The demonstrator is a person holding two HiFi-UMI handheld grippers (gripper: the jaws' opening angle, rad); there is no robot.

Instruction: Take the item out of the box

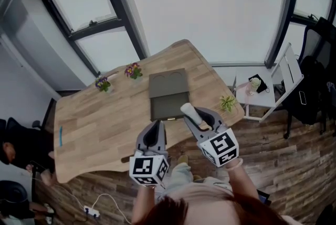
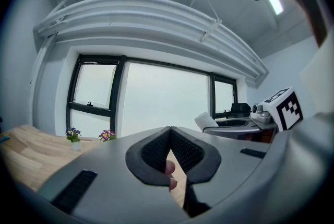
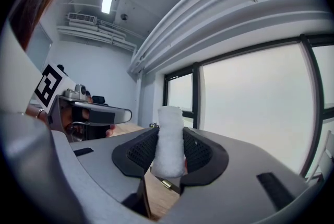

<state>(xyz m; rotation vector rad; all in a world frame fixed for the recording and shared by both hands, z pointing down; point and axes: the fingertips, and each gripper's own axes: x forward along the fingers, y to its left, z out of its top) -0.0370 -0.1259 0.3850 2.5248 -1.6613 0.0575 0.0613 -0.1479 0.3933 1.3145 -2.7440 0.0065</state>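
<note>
Now white roll (image 3: 168, 140) in right gripper (image 3: 169, 133)

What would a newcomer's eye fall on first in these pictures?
First, the white roll clamped in the right gripper, held above the wooden table. Next, the open dark box on that table, just beyond the grippers. The left gripper is alongside, shut on nothing.
</note>
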